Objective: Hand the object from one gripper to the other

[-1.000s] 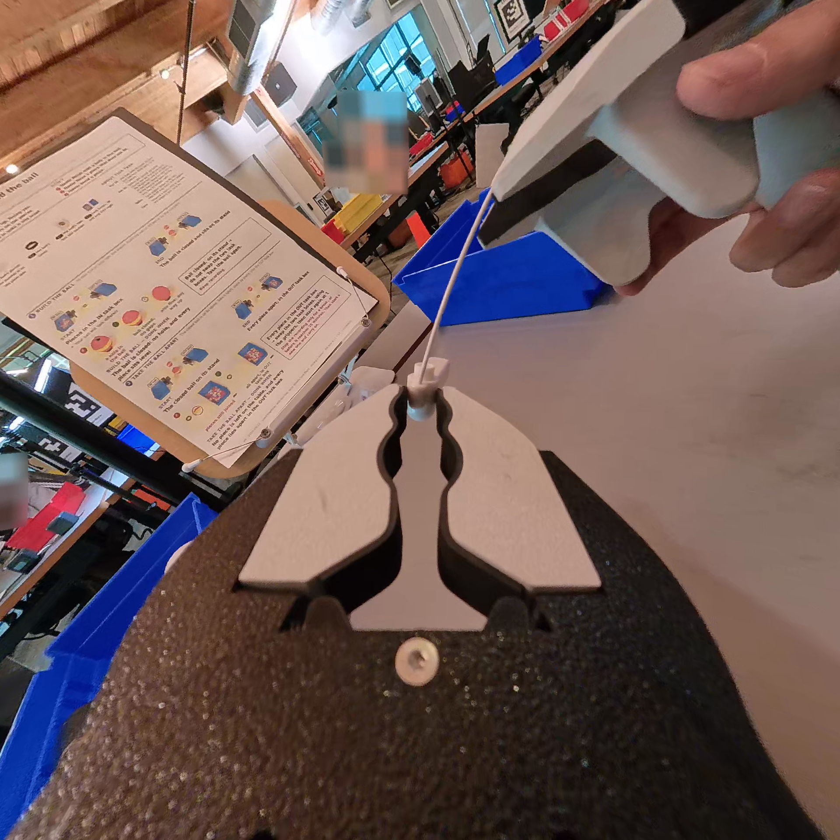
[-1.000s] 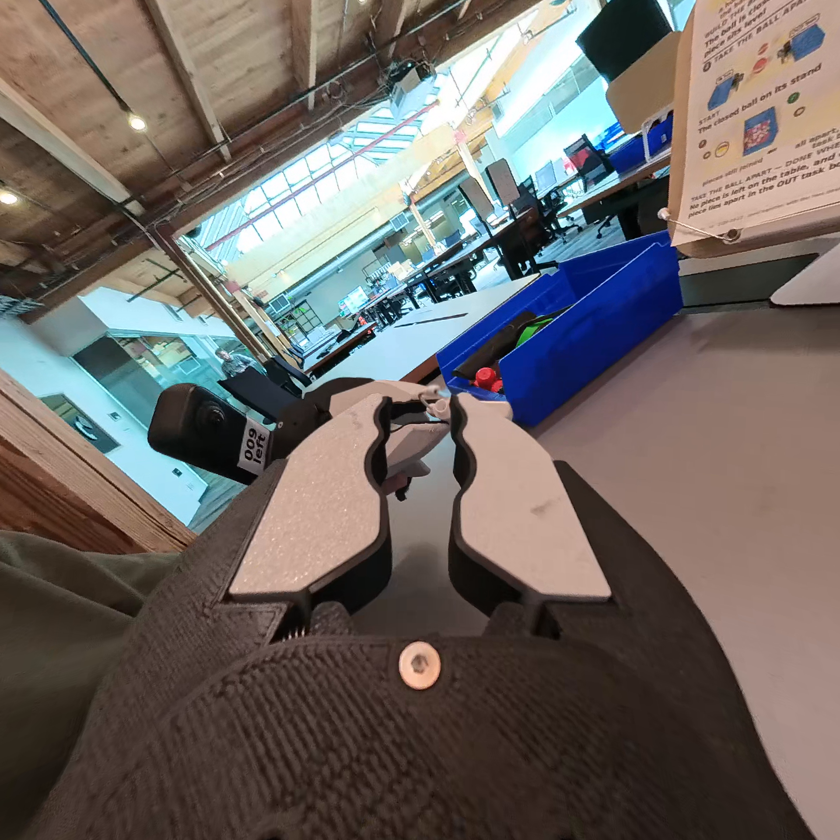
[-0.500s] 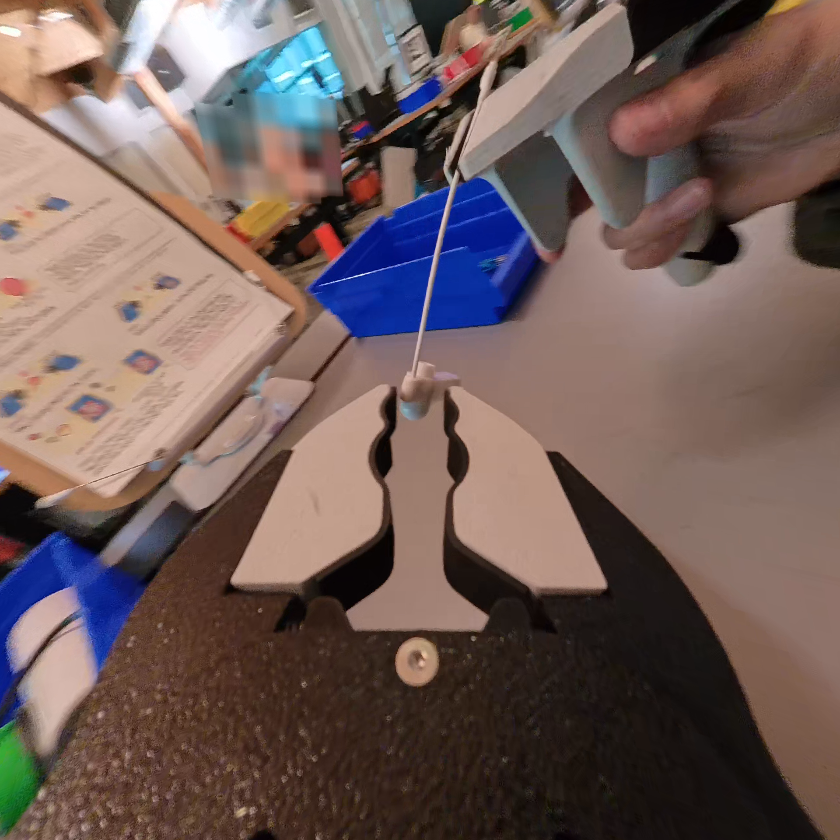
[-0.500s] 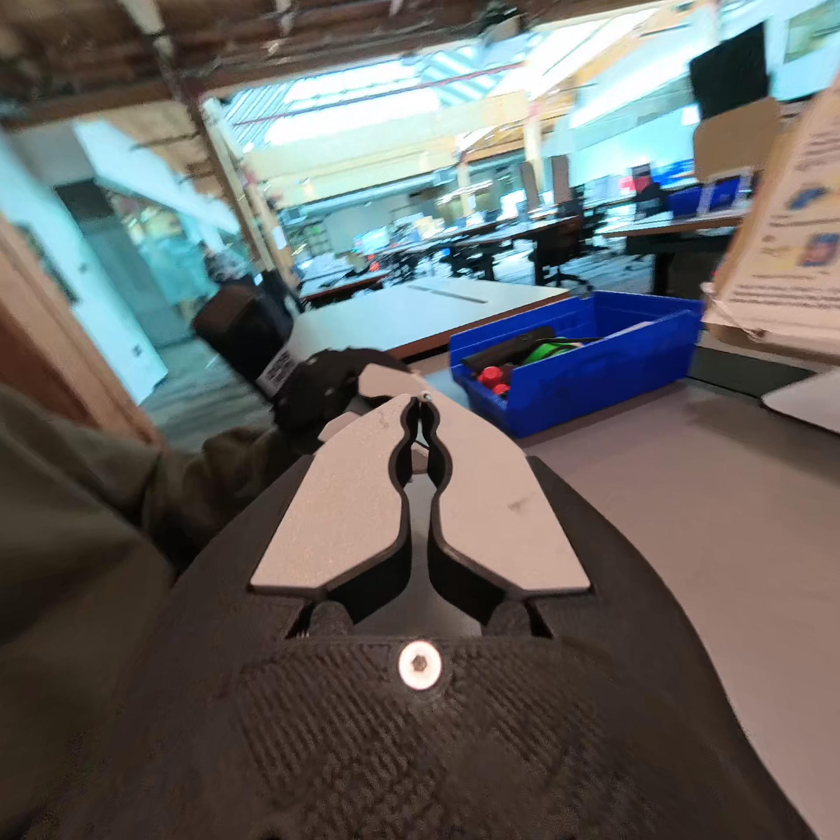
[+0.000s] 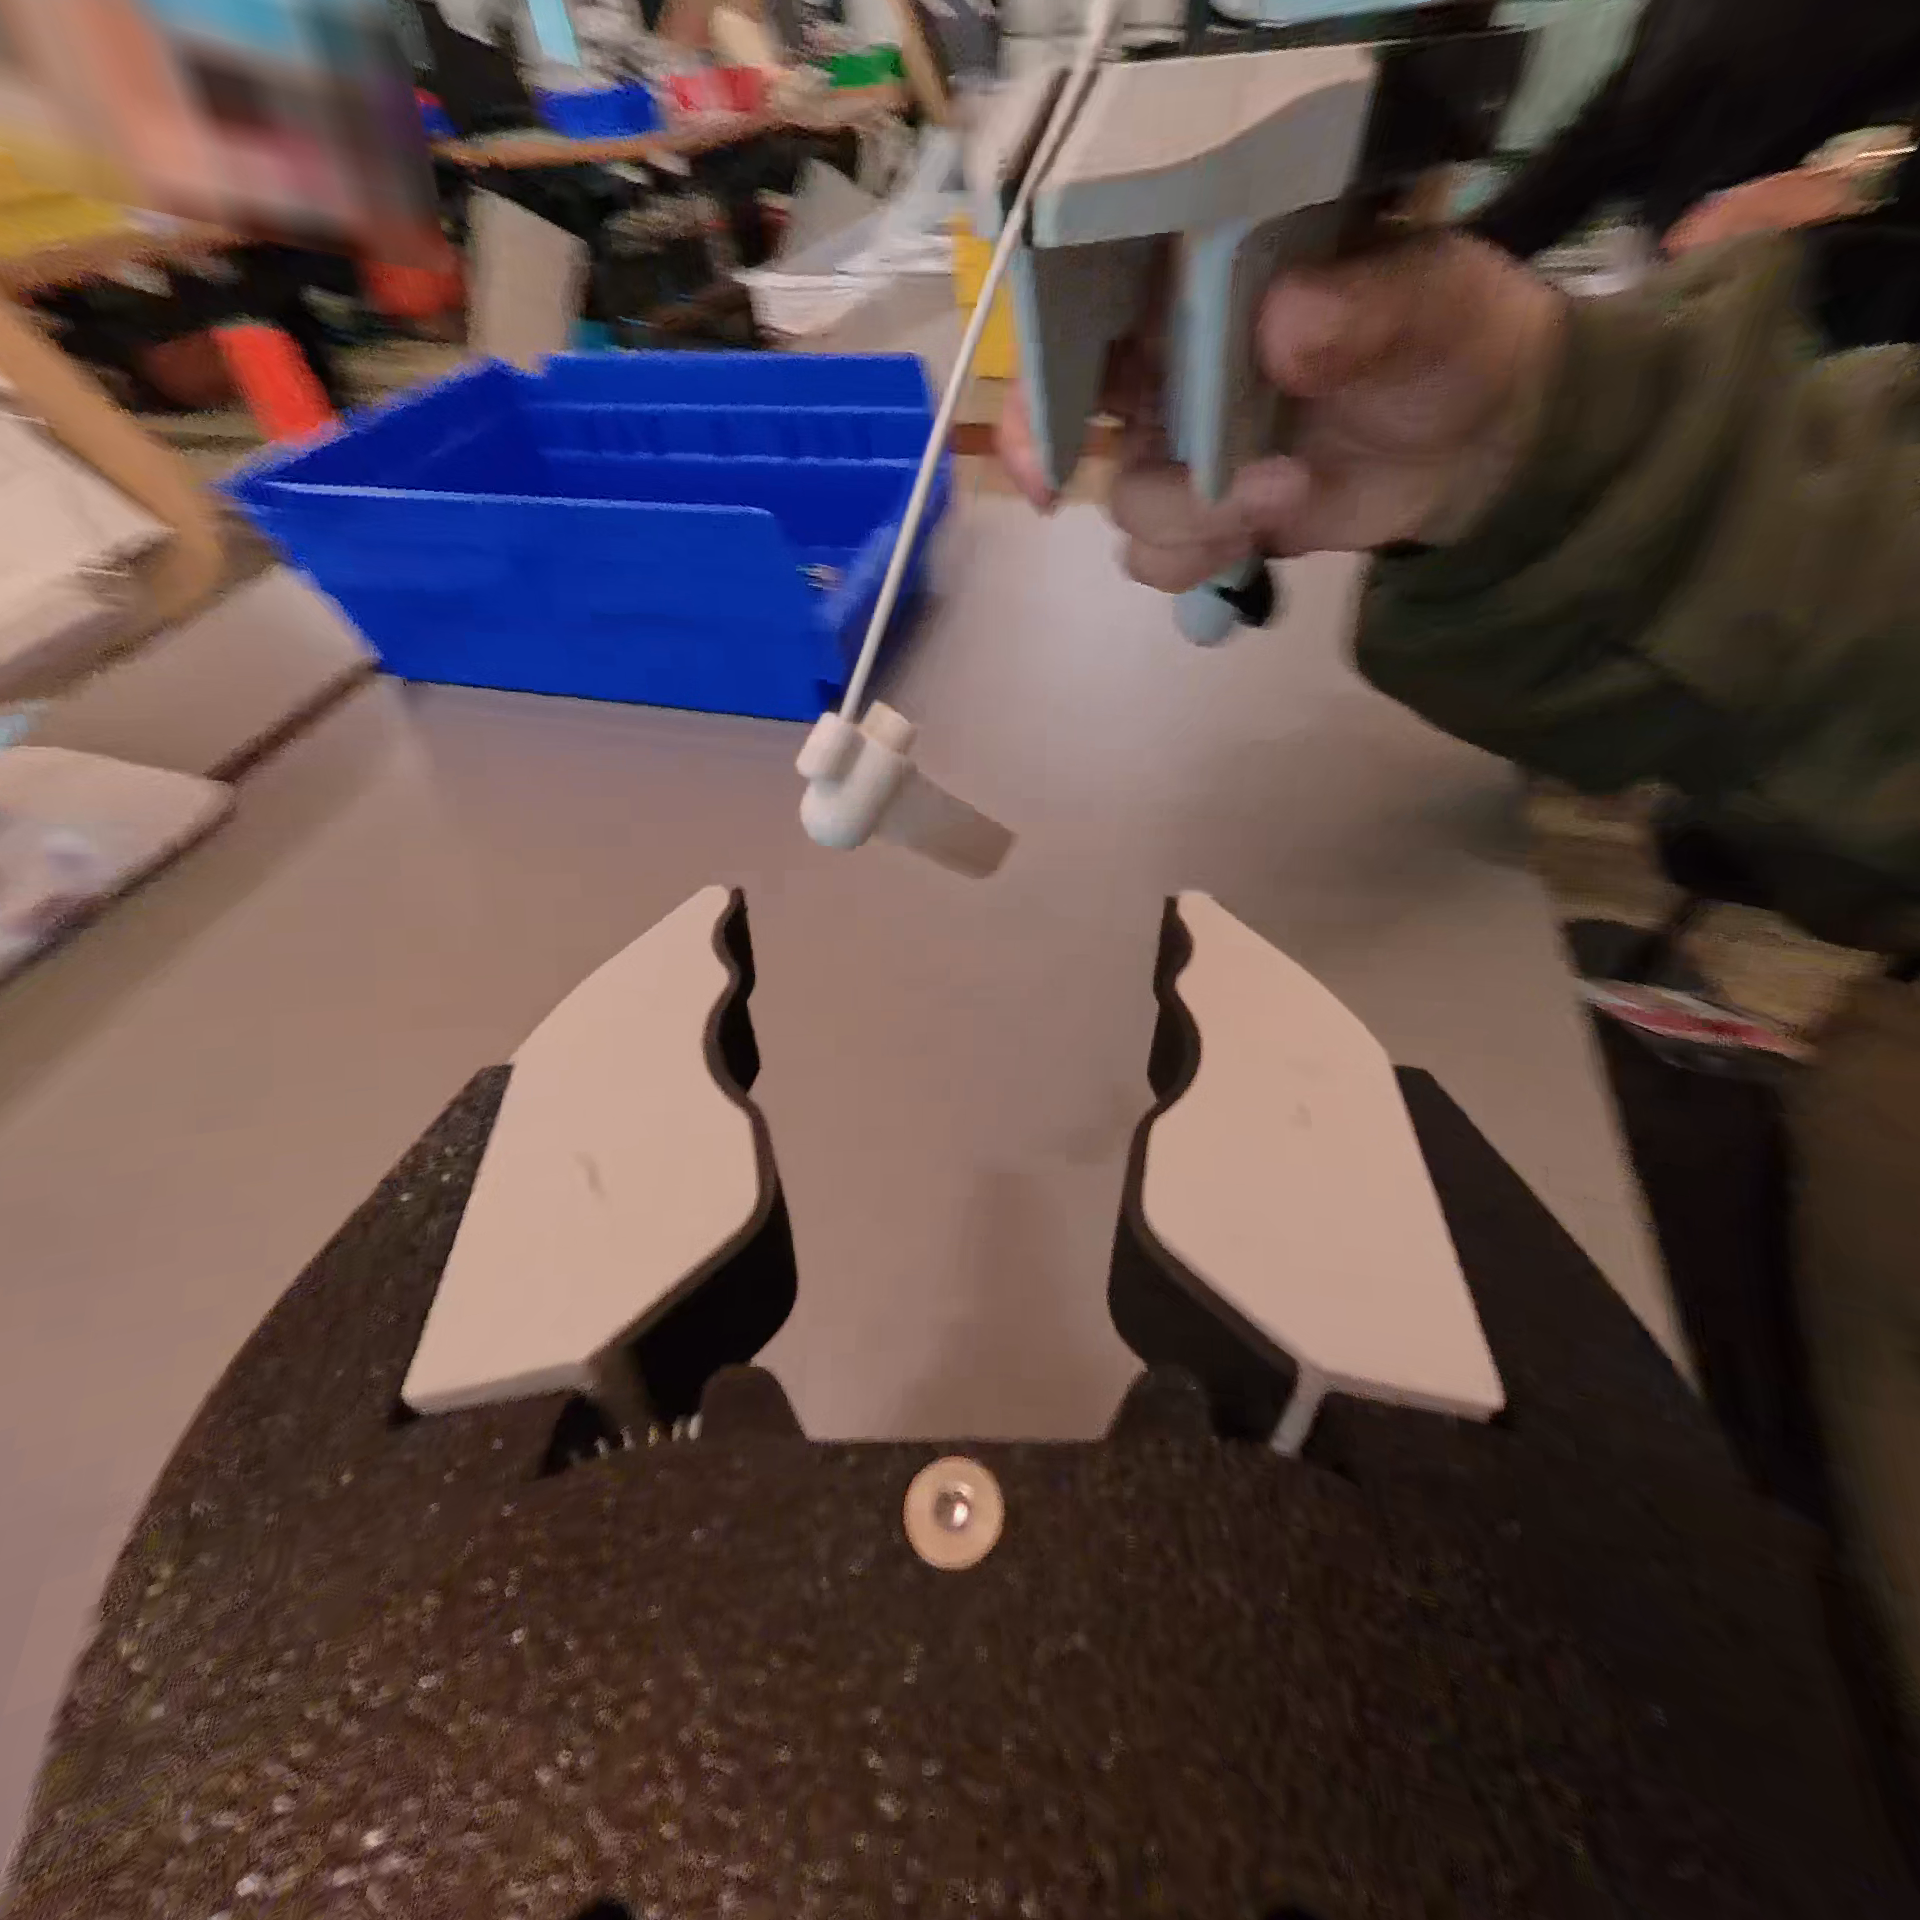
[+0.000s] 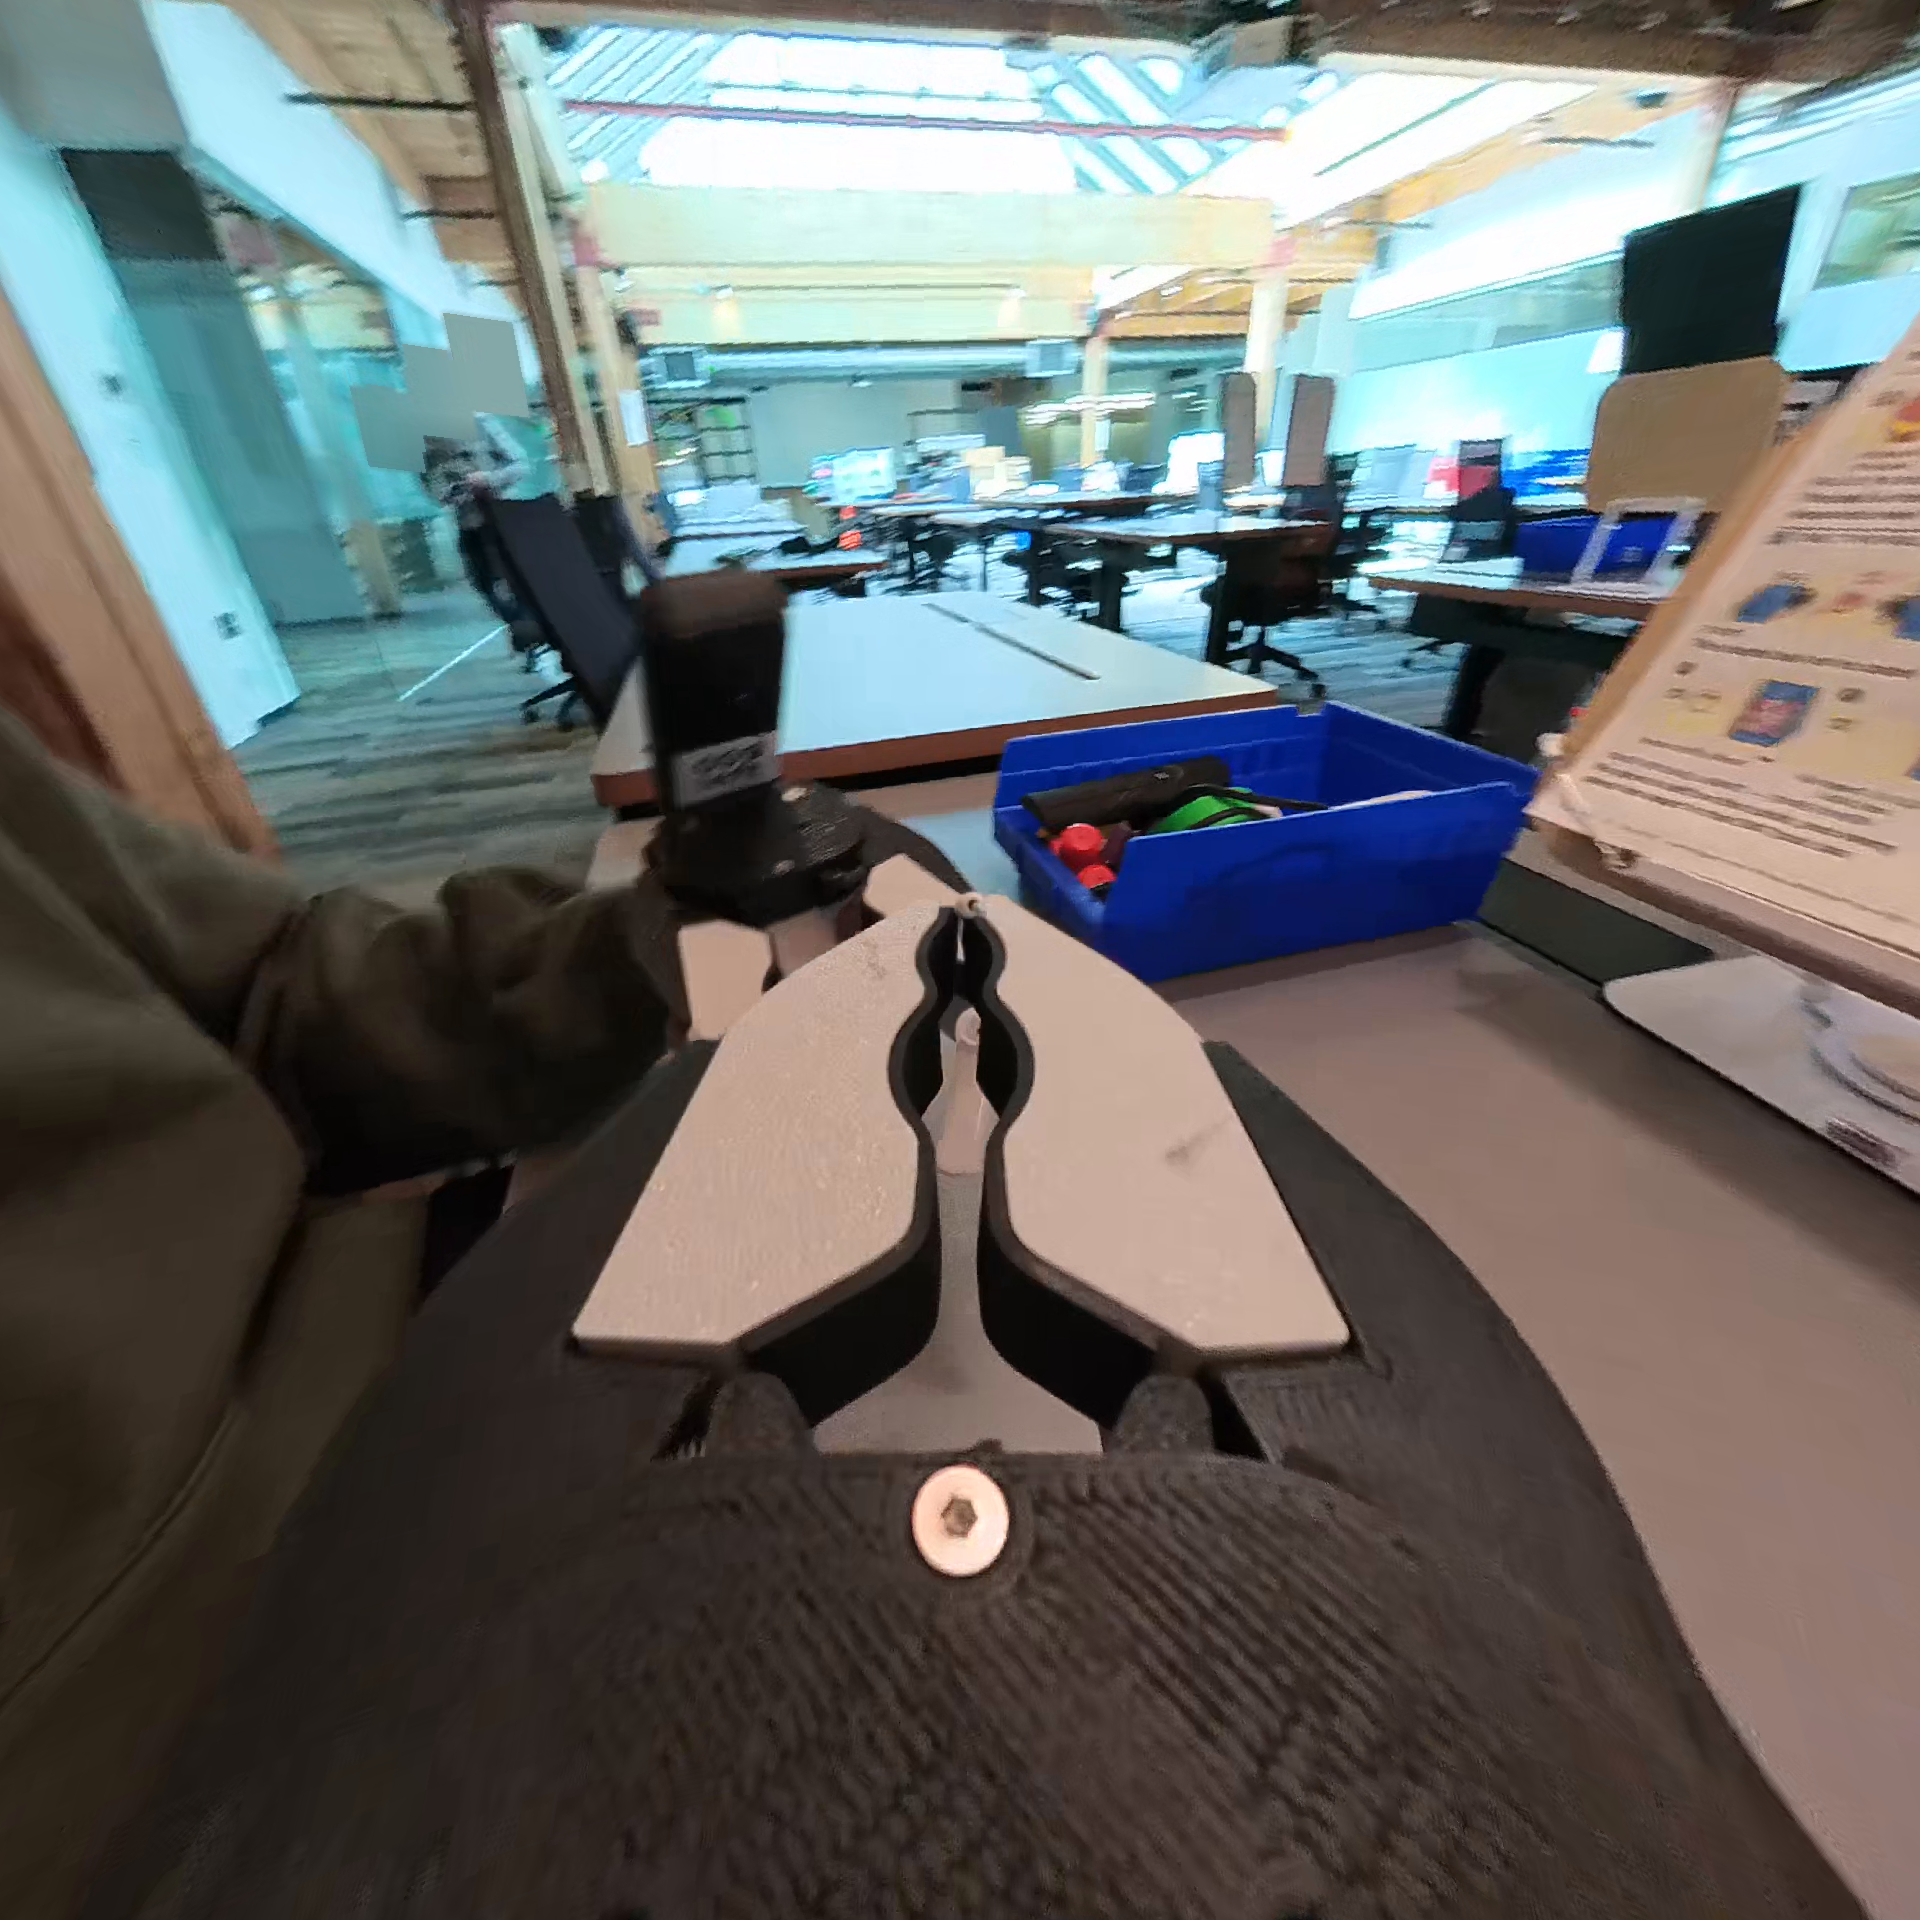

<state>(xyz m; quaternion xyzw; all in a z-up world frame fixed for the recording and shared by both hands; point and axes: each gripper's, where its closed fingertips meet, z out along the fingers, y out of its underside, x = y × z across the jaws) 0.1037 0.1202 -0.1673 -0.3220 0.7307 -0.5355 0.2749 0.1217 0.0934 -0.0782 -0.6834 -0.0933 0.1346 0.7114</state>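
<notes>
The object is a thin white rod [image 5: 935, 436] with a white plastic end piece [image 5: 862, 790]. In the left wrist view my left gripper [image 5: 951, 909] is open and empty, its fingertips just below the end piece and apart from it. The rod hangs from my right gripper [image 5: 1039, 135] at the top, held by a hand. In the right wrist view my right gripper [image 6: 966, 914] is shut on the rod, whose tip [image 6: 968, 906] sticks out at the fingertips. The end piece [image 6: 961, 1101] shows through the gap below. The left gripper [image 6: 748, 831] is just behind.
A blue bin [image 5: 582, 561] stands on the grey table [image 5: 312, 987] ahead of the left gripper. In the right wrist view a blue bin [image 6: 1299, 873] holds red, green and black parts. An instruction board [image 6: 1766, 707] on a white stand leans at the right.
My left gripper has opened, let go of the white end piece and drawn back. My right gripper shut on the rod's top and now holds the object alone.
</notes>
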